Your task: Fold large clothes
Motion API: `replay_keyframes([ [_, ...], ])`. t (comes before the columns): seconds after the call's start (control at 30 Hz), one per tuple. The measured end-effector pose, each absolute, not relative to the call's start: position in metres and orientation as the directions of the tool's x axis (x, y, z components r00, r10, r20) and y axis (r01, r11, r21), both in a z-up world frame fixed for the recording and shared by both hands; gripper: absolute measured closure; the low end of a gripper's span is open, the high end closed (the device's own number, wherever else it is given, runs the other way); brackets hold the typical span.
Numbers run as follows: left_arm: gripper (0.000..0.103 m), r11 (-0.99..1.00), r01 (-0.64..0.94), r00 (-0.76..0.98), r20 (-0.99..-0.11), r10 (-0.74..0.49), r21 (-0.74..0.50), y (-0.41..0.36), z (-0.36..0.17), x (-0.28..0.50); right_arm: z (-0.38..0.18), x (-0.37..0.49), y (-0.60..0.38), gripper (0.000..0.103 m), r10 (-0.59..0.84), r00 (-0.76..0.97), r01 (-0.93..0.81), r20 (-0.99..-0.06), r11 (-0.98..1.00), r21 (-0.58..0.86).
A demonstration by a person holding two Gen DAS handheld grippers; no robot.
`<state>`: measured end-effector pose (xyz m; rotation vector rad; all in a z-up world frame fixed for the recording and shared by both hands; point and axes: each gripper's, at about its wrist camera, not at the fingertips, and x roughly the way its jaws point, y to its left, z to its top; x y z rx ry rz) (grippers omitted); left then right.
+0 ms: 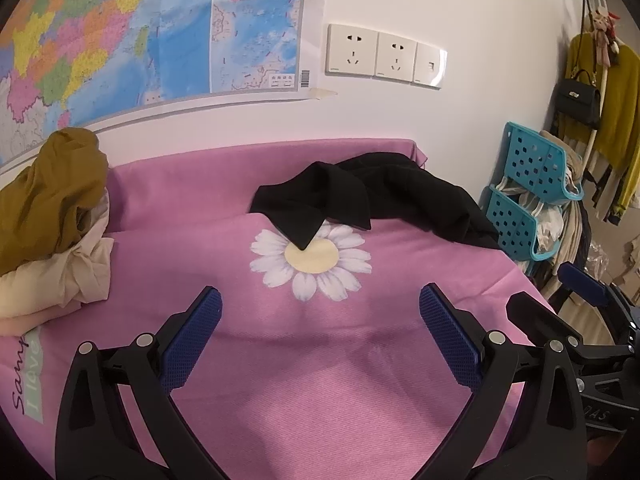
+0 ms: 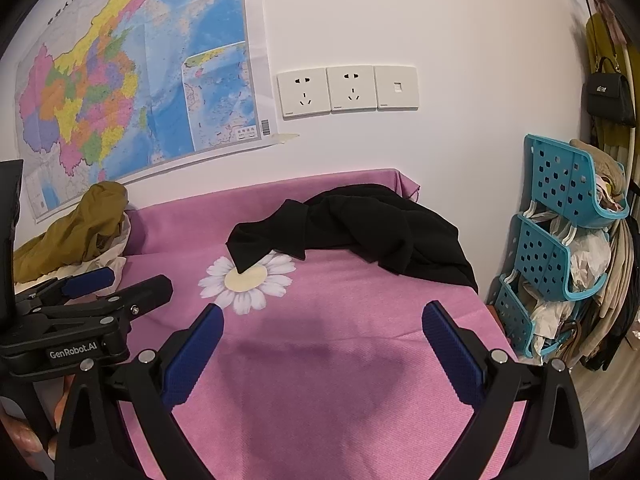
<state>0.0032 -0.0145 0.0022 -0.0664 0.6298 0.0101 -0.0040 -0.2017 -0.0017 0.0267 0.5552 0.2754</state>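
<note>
A crumpled black garment (image 1: 392,196) (image 2: 360,232) lies at the far right of the pink-covered table (image 1: 320,380) (image 2: 340,380), one corner draped over a printed daisy (image 1: 312,260) (image 2: 248,280). My left gripper (image 1: 320,312) hovers open above the pink cloth, well short of the garment, with nothing between its blue pads. My right gripper (image 2: 320,324) is likewise open and empty over the cloth. Each gripper shows at the edge of the other's view: the right gripper (image 1: 560,304) and the left gripper (image 2: 120,280).
A heap of olive and cream clothes (image 1: 52,216) (image 2: 80,236) sits at the far left by the wall map (image 1: 120,40). Stacked turquoise baskets (image 1: 532,192) (image 2: 560,248) stuffed with fabric stand right of the table. Hanging clothes and a black handbag (image 1: 580,100) are beyond. Wall sockets (image 2: 344,90) are above.
</note>
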Motion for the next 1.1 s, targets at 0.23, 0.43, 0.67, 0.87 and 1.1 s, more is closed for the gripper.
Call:
replay_keyframes([
  [0.23, 0.006, 0.998, -0.025, 0.807, -0.591, -0.014, -0.057, -0.0156, 0.0007, 0.0031, -0.0015, -0.0035, -0.2019, 0.006, 0.266, 0.814, -0.251, -0.517, 0.963, 0.100],
  [0.43, 0.006, 0.998, -0.023, 0.806, -0.591, -0.016, -0.059, -0.0157, 0.0002, 0.0030, -0.0029, -0.0032, -0.2016, 0.006, 0.264, 0.813, -0.249, -0.518, 0.963, 0.100],
  [0.67, 0.006, 0.998, -0.025, 0.806, -0.592, -0.015, -0.059, -0.0160, -0.0006, 0.0027, -0.0034, -0.0034, -0.2015, 0.006, 0.263, 0.814, -0.248, -0.518, 0.964, 0.099],
  [0.87, 0.006, 0.998, -0.025, 0.805, -0.593, -0.015, -0.059, -0.0170, -0.0018, 0.0026, -0.0033, -0.0033, -0.2023, 0.006, 0.264, 0.813, -0.249, -0.518, 0.963, 0.101],
  [1.1, 0.006, 0.998, -0.024, 0.804, -0.594, -0.017, -0.060, -0.0167, -0.0018, 0.0026, -0.0034, -0.0021, -0.2037, 0.006, 0.265, 0.812, -0.247, -0.520, 0.963, 0.104],
])
